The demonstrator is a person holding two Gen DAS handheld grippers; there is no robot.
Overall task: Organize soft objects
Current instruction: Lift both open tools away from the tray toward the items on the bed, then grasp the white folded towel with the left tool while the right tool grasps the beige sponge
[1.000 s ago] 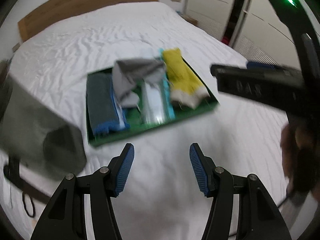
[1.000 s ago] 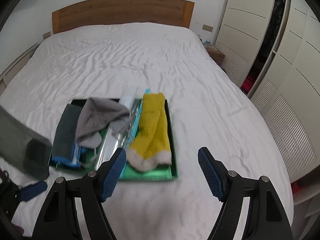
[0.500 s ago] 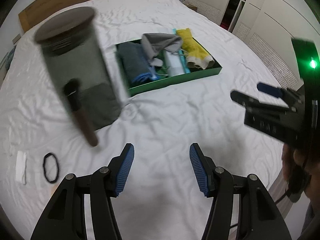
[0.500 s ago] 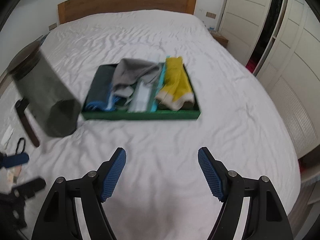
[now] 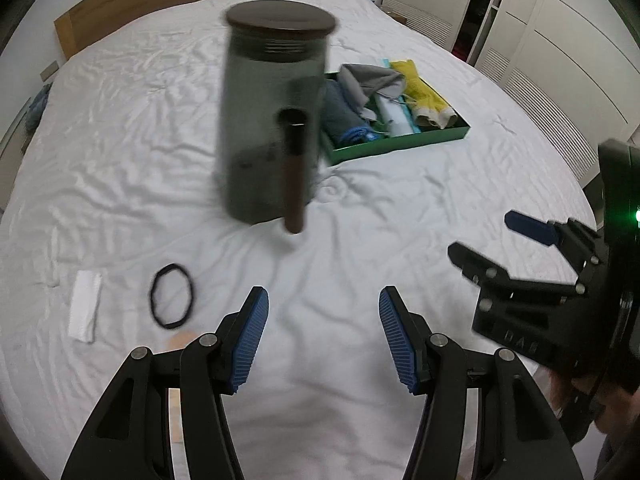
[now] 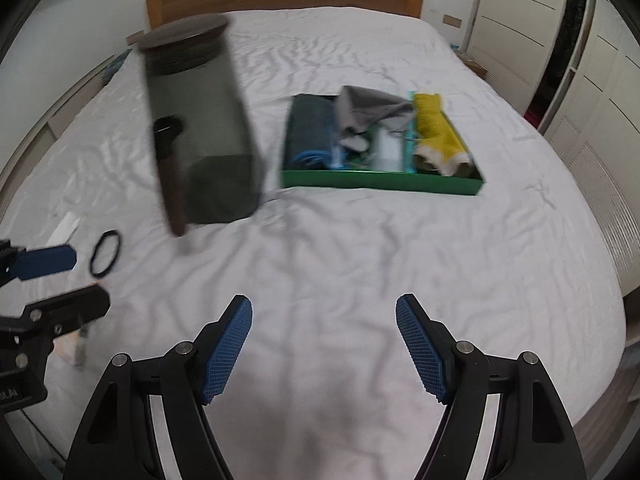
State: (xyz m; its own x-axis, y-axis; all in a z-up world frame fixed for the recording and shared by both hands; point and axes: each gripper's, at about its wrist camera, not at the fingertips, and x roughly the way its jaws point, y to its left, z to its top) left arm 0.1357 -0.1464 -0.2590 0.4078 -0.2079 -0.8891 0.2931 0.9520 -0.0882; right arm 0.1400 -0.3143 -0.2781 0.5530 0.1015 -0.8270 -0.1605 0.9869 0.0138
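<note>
Left gripper (image 5: 322,336): jaws apart, nothing between the blue pads, hovering over bare white sheet.
Right gripper (image 6: 324,348): jaws wide apart, empty, above bare sheet.
Green tray (image 6: 380,185): well ahead of the right gripper, slightly right; ahead and right of the left one.
Soft objects: all in the tray; yellow sock (image 6: 434,132) at its right end, grey cloth (image 6: 372,112) draped mid-tray, dark teal towel (image 6: 310,128) at its left end.
Dark jar (image 5: 272,120): upright, lidded, straight ahead of the left gripper, left of the tray.
Black hair tie (image 5: 172,296): flat on the sheet, just ahead-left of the left gripper.
White strip (image 5: 85,307): further left, near the hair tie.
</note>
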